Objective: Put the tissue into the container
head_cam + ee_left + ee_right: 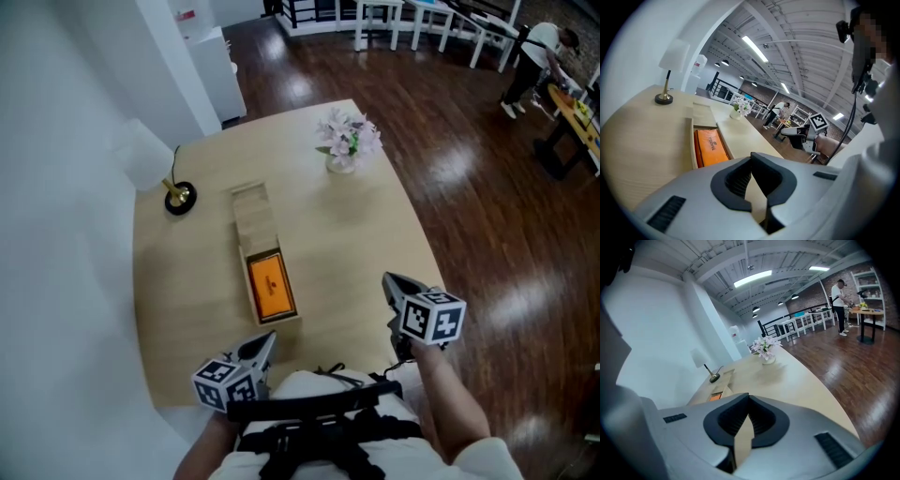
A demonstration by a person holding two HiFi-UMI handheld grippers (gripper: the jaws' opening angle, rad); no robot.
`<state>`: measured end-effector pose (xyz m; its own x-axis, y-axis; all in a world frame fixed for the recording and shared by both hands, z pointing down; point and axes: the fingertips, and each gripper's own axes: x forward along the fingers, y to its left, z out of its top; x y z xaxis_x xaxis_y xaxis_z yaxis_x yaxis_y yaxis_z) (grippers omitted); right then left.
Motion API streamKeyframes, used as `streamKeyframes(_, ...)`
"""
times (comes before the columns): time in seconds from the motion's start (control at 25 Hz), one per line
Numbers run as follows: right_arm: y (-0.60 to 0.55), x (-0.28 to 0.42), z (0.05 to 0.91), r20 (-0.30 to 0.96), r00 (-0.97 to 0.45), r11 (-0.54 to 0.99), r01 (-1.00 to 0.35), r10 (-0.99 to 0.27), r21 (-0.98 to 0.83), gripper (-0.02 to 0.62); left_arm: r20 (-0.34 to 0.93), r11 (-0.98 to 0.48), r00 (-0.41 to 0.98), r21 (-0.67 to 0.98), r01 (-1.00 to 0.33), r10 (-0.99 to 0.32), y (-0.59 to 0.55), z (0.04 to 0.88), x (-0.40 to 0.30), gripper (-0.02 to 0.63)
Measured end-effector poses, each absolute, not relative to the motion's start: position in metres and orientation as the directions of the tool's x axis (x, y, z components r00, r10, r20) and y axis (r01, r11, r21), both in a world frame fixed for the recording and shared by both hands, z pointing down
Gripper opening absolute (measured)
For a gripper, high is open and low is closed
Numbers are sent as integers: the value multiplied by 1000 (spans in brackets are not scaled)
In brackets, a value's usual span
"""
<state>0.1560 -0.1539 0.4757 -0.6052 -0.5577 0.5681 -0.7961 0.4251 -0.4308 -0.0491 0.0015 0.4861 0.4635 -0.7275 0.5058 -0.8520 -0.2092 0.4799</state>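
Observation:
A long wooden container (pixel 253 246) lies open in the middle of the light table, its sliding lid (pixel 255 214) pushed toward the far end. An orange tissue pack (pixel 270 284) lies inside the open part, and it also shows in the left gripper view (pixel 710 146). My left gripper (pixel 270 337) hovers at the table's near edge, just short of the container's near end, shut with nothing between the jaws (pixel 751 157). My right gripper (pixel 386 278) is off to the container's right, above the table's right edge, also shut and empty (pixel 749 397).
A white-shaded lamp (pixel 178 197) stands at the far left of the table and a vase of pale flowers (pixel 347 145) at the far right corner. A white wall runs along the left. Dark wood floor lies right of the table; a person (pixel 534 56) stands far off.

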Motion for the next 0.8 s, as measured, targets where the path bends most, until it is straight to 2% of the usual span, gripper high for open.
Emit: streamKeyframes(0.8, -156, 158, 488, 627, -554, 485, -821, -548, -302, 0, 519, -236, 463, 443, -865, -719, 3, 497, -43, 0)
